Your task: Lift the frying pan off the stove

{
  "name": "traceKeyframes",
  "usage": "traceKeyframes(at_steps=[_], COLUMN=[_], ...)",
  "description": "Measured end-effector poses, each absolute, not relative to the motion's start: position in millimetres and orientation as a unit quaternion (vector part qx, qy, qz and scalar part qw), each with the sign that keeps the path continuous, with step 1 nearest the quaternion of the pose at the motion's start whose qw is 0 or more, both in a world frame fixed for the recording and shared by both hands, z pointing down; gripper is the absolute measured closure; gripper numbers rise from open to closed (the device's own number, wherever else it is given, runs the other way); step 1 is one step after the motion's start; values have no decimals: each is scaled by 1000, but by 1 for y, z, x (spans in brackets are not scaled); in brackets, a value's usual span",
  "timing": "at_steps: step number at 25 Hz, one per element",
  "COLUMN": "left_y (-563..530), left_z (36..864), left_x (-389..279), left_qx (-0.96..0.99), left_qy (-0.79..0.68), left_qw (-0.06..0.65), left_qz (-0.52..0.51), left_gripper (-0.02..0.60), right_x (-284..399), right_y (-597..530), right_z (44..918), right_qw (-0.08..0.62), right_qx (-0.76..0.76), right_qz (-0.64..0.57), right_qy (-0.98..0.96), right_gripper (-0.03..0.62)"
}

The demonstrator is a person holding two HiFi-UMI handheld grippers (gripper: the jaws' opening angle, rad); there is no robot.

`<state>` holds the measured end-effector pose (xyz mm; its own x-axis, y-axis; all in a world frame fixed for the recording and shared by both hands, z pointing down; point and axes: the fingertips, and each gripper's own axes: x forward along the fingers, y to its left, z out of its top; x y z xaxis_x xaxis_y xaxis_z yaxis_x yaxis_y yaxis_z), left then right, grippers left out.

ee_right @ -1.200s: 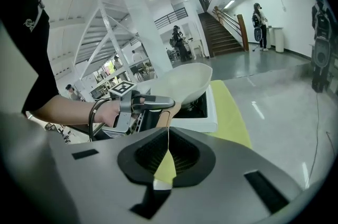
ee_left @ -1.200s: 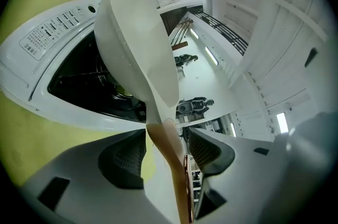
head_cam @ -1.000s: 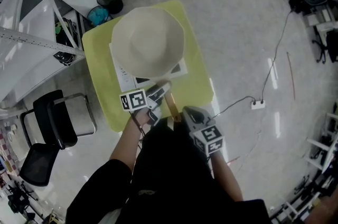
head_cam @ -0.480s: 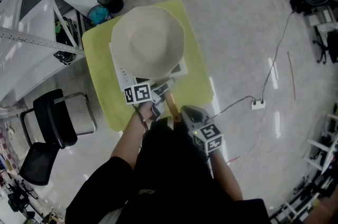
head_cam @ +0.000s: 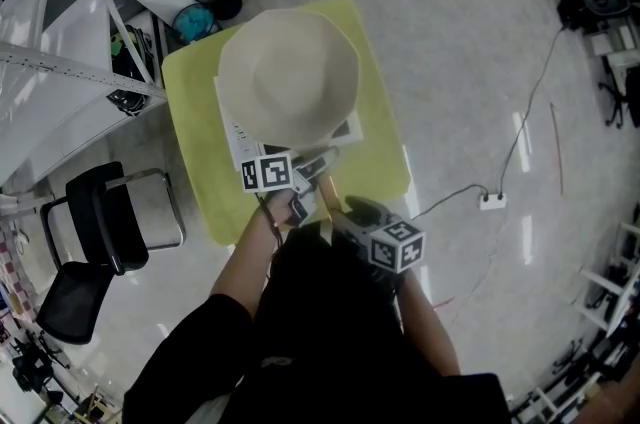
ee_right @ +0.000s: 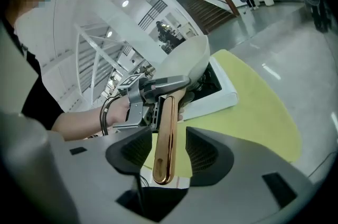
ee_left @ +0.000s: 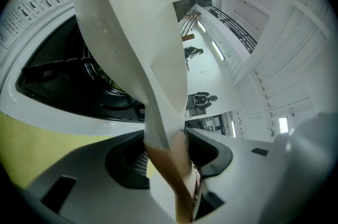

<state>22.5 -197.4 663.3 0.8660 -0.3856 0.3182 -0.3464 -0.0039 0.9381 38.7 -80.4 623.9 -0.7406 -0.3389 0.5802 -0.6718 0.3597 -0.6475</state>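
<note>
**Q:** Where is the pan, and how is it built?

**A:** The frying pan (head_cam: 288,77) is a round, matt cream vessel. It sits over the stove (head_cam: 232,147) near the centre of the yellow-green table (head_cam: 195,112). Its handle (ee_right: 166,133) is a smooth, glossy copper-brown bar with a rounded end, and it points to 6 o'clock in the head view. In the left gripper view the pan is tilted, and its near side stands clear of the black burner grate (ee_left: 68,75). The far side cannot be made out.

**Q:** What is the condition of the left gripper?

**A:** The left gripper (ee_left: 168,157) is at 7 o'clock of the pan. Its jaws are clenched on the handle, where the cream stem meets the brown bar.

**Q:** And the right gripper?

**A:** The right gripper (ee_right: 171,151) is at 5 o'clock of the pan, and its jaws are spread. The end of the handle lies between the dark ribbed pads (ee_right: 203,150), with a visible gap on the right-hand side.

**Q:** Are there any markings?

**A:** Each gripper carries a marker cube (head_cam: 267,173) with black-and-white square patterns. The stove's glossy white casing has rows of small print at 10 o'clock in the left gripper view, too small to read.
</note>
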Motion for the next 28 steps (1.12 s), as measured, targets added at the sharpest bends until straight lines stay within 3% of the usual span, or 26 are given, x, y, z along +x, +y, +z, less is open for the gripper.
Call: traceKeyframes(at_steps=[11,20,28], left_y=[-196,-196,-193], left_z=[663,663,664], left_x=[21,24,23], left_qx=[706,709,712], left_qy=[-248,-225,-205], left_qw=[664,668,672], left_qz=[-12,-10,4], left_gripper=[342,344,344], right_x=[10,-8,-14], right_y=[-82,-87,-87], right_z=[650,650,656], right_qw=[124,104,124], right_qx=[262,221,231], right_qz=[554,567,564], right_qy=[-781,-786,-783], right_gripper=[384,471,482])
